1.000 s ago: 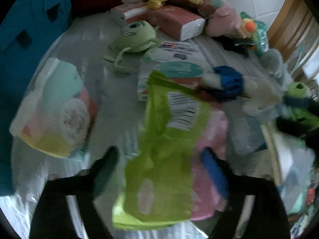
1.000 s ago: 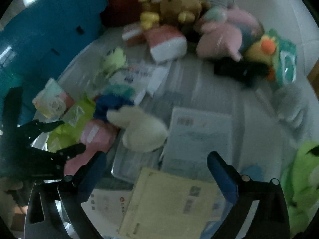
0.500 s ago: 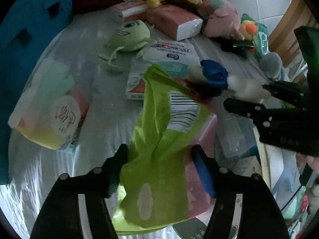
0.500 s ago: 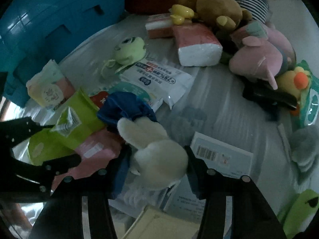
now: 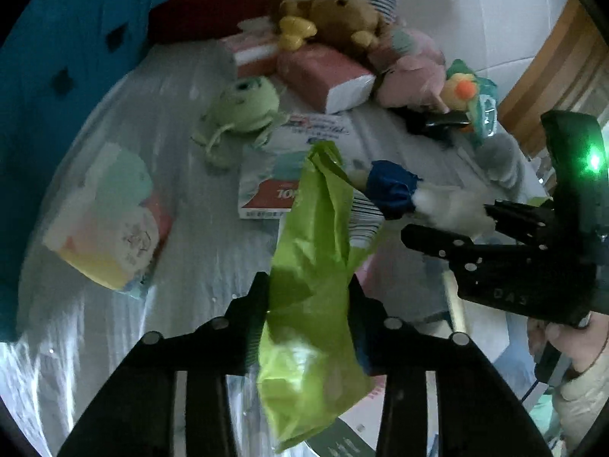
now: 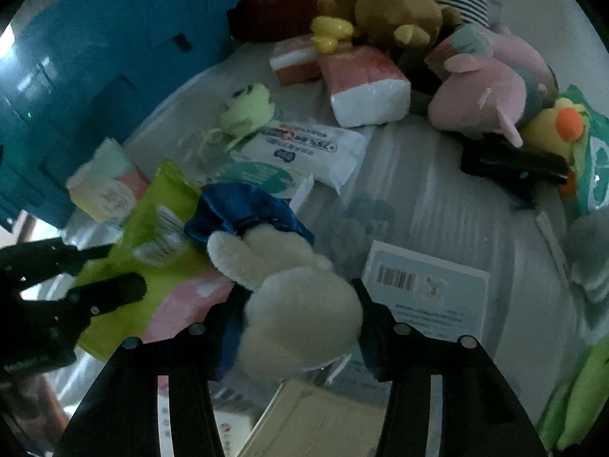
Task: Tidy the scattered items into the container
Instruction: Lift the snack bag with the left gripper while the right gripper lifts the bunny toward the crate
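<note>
Green packet (image 5: 312, 304) is clamped by left gripper (image 5: 308, 304), its jaws just closed; cream plush (image 6: 300, 316) is grasped by right gripper (image 6: 300, 316). Blue container (image 6: 95, 57) not reached; many items are left scattered.

- On the white wipes pack (image 6: 304, 150) lying far of my right fingers, "75%" is the only print I can make out; it reads upside down to me, and the rest of the line is too blurred.
- The red and white flat box (image 5: 272, 190) beyond my left fingers carries white capitals starting "TO"; the green packet (image 5: 316, 266) I hold covers the rest.
- The black body of my right-hand tool (image 5: 521, 278) bears faint letters, about "DAS".
- A barcode stands on the pale blue card (image 6: 424, 297) near right; its small text is unreadable.
- The green packet has a barcode label, digits too small.
- The pastel tissue pack (image 5: 110, 221) at left shows a round emblem with illegible characters.
</note>
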Action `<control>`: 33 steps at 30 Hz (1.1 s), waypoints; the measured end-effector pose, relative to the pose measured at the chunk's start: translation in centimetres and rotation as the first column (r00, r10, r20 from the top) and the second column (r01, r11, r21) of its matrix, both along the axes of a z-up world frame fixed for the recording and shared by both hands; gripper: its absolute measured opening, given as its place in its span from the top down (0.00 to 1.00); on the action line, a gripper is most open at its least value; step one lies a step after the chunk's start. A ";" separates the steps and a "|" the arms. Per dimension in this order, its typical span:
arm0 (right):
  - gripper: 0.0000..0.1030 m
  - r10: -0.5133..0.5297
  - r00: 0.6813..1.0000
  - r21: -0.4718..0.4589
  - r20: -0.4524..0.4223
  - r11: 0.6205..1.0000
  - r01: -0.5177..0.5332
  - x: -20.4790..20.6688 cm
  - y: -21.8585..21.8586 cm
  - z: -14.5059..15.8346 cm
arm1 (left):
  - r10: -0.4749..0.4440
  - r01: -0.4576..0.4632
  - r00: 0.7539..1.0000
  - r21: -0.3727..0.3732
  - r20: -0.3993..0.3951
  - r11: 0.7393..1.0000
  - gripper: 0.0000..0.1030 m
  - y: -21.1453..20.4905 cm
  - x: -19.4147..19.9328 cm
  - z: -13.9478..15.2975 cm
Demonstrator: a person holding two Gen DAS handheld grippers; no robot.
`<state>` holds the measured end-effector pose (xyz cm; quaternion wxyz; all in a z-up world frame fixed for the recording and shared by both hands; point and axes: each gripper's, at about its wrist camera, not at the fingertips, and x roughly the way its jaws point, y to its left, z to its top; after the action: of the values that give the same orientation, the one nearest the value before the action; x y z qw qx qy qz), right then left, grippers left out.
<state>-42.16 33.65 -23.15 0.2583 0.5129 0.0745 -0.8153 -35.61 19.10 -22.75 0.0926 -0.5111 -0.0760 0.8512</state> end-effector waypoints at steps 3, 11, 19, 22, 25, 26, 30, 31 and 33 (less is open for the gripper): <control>0.51 -0.022 1.000 -0.020 -0.005 1.000 0.022 0.4 0.7 0.7 | -0.030 0.030 1.000 -0.045 -0.008 0.999 0.64 1.0 0.4 -0.1; 0.51 -0.082 0.995 -0.034 0.060 0.996 0.084 1.2 3.0 -1.0 | -0.057 0.064 0.997 -0.134 0.055 0.989 0.25 3.6 -2.0 -3.7; 0.51 -0.080 0.995 -0.045 0.060 0.996 0.083 2.3 3.1 -1.2 | -0.014 0.014 1.000 0.116 0.002 0.993 0.66 0.3 -0.1 -0.1; 0.51 -0.087 0.994 -0.047 0.065 0.995 0.090 2.3 3.2 -1.5 | -0.076 0.077 0.997 0.071 -0.019 0.995 0.65 2.3 0.1 0.6; 0.51 -0.136 0.989 -0.050 0.062 0.989 0.139 2.5 4.7 -1.3 | -0.125 0.127 0.992 0.083 -0.035 0.988 0.63 4.3 -0.1 1.0; 0.51 -0.154 0.986 -0.057 0.059 0.986 0.157 2.6 5.6 -1.1 | -0.138 0.142 0.989 0.085 -0.043 0.986 0.62 5.0 -0.3 1.2; 0.50 -0.204 0.977 -0.065 0.056 0.976 0.208 2.8 8.3 -0.8 | -0.182 0.183 0.983 0.020 -0.024 0.983 0.54 8.1 -2.0 0.6; 0.50 -0.213 0.975 -0.063 0.057 0.974 0.217 2.9 8.9 -0.8 | -0.192 0.192 0.981 -0.009 0.000 0.981 0.53 9.0 -2.6 -0.1; 0.50 -0.227 0.972 -0.071 0.062 0.970 0.231 2.9 9.8 -1.0 | -0.205 0.207 0.978 -0.059 0.040 0.977 0.53 10.5 -3.4 -1.6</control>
<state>-39.30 43.42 -24.16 0.1840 0.5293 -0.0236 -0.8279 -39.01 29.64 -24.36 0.1626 -0.5333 0.0027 0.8302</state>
